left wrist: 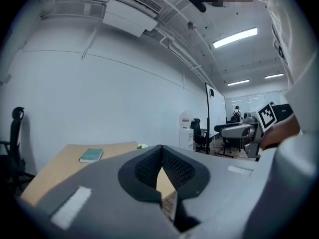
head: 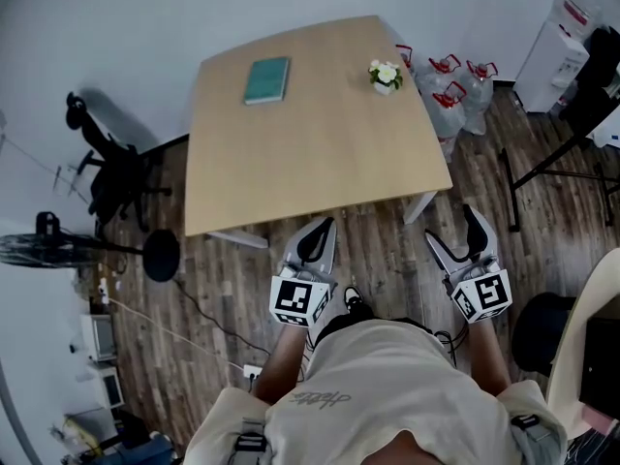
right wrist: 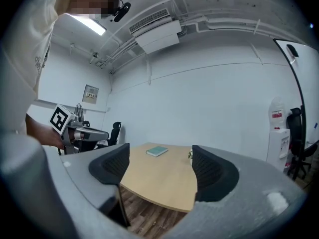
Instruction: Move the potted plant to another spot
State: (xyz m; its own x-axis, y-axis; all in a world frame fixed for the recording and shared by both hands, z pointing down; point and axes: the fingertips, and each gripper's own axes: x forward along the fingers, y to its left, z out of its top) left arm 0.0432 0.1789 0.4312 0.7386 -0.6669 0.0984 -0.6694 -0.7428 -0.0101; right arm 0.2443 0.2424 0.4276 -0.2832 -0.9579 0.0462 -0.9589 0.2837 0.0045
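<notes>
Both low in the frame, the left gripper (head: 318,232) is pinched shut, the right gripper (head: 453,231) wide, while the potted plant (head: 385,76) stands upper right on the tabletop (head: 310,153).

Wooden table (head: 310,153), potted plant (head: 385,76), apparently a book (head: 266,79)

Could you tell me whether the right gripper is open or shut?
The right gripper is open: its dark padded jaws stand well apart, holding nothing, the light wooden table visible beyond.

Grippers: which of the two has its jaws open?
The right gripper: its jaws stand wide apart, with the table showing between them. The left gripper has its jaw tips pressed together, holding nothing.
</notes>
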